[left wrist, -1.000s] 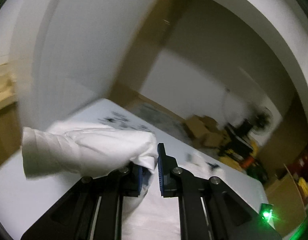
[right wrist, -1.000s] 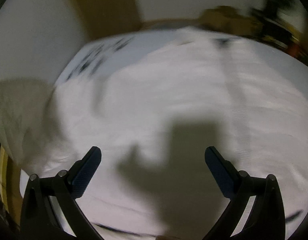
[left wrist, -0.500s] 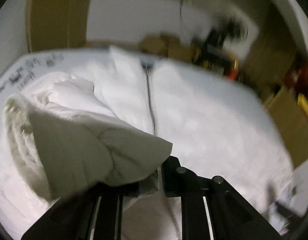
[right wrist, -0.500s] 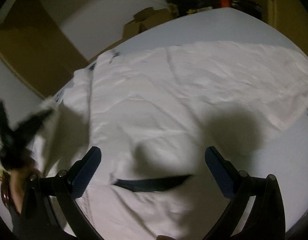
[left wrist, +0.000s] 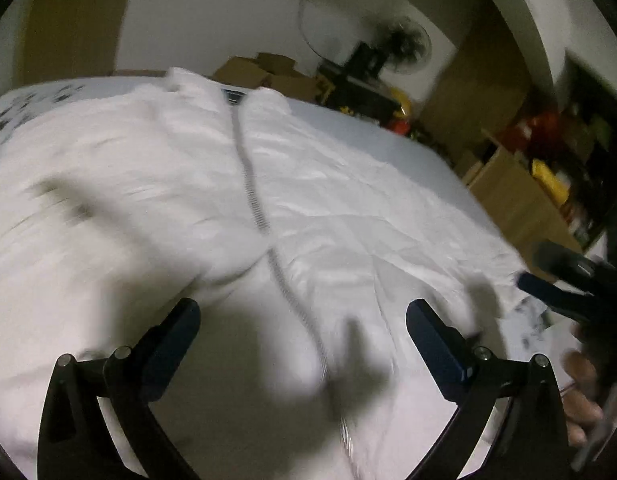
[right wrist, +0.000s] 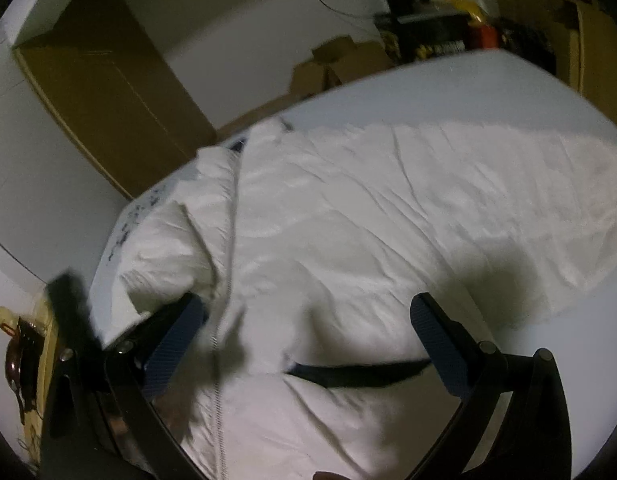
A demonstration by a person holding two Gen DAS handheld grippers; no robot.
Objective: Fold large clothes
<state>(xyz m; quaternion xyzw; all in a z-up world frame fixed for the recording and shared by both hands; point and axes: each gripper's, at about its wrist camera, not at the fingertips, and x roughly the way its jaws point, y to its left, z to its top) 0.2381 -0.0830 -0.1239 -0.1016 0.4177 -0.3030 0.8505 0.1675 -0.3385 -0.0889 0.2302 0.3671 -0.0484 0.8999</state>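
I judge the large white padded zip-front jacket (left wrist: pixel 316 200) to be soft, puffy and light, with a smooth shell that may slide, so I would pinch a good bite at a hem, cuff or shoulder edge rather than on a flat panel. It lies spread front-up on the pale white table top (right wrist: pixel 448 92), collar at the far end, and its silver zipper line (left wrist: pixel 252 200) runs toward me. On its left side a sleeve appears laid over the body, making a thick lump there. My left gripper (left wrist: pixel 304 328) hovers over the lower front with both blue-padded fingers spread wide and nothing between them; the zipper passes between them below. My right gripper (right wrist: pixel 308 328) is likewise splayed and empty, poised over the lower right half of the jacket, with a dark strap or trim band (right wrist: pixel 356 372) on the cloth crossing between its fingers. The right sleeve stretches away to the table's right side, well apart from both grippers.
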